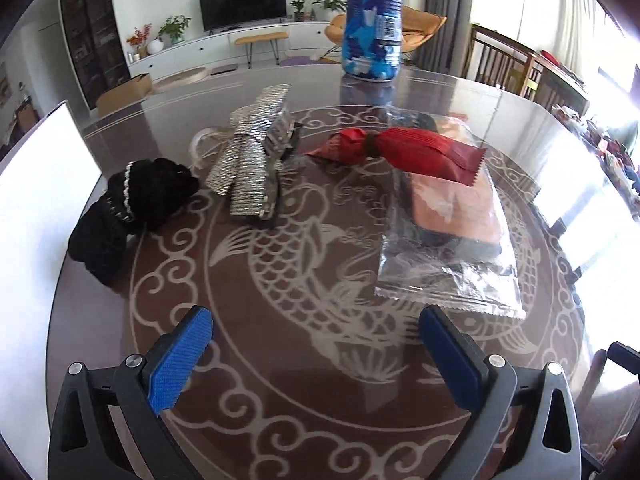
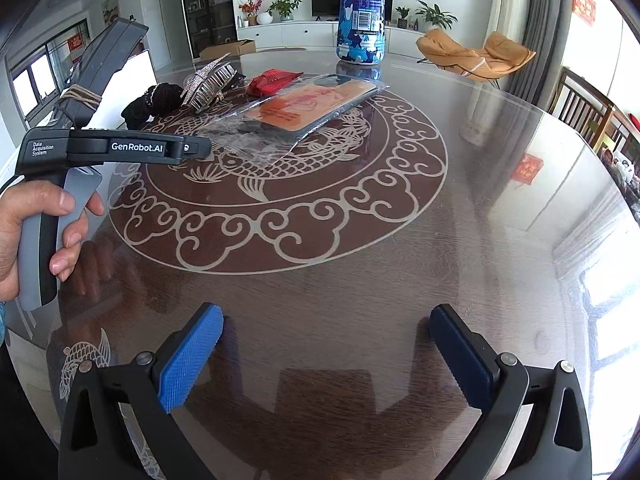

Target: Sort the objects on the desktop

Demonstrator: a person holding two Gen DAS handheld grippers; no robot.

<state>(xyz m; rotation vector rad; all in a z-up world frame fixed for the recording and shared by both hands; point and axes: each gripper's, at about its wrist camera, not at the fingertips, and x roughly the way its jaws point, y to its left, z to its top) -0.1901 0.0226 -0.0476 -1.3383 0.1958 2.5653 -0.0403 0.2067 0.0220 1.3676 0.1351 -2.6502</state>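
On the round glass table (image 1: 304, 400) lie a black scrunchie (image 1: 132, 204), a silver glitter hair clip (image 1: 252, 160), a red snack packet (image 1: 404, 152) and a clear-wrapped orange and black pack (image 1: 452, 232). A blue camouflage bottle (image 1: 374, 20) stands at the far edge. My left gripper (image 1: 316, 356) is open and empty, short of the pack. In the right wrist view the same scrunchie (image 2: 154, 100), clip (image 2: 210, 82), red packet (image 2: 272, 82), pack (image 2: 296, 114) and bottle (image 2: 362, 12) sit far ahead. My right gripper (image 2: 326, 354) is open over bare glass.
A white board (image 1: 36, 208) stands along the table's left side. A hand (image 2: 36, 232) holds the left gripper's handle (image 2: 100, 146) at the left of the right wrist view. Wooden chairs (image 1: 508, 60) stand beyond the table on the right.
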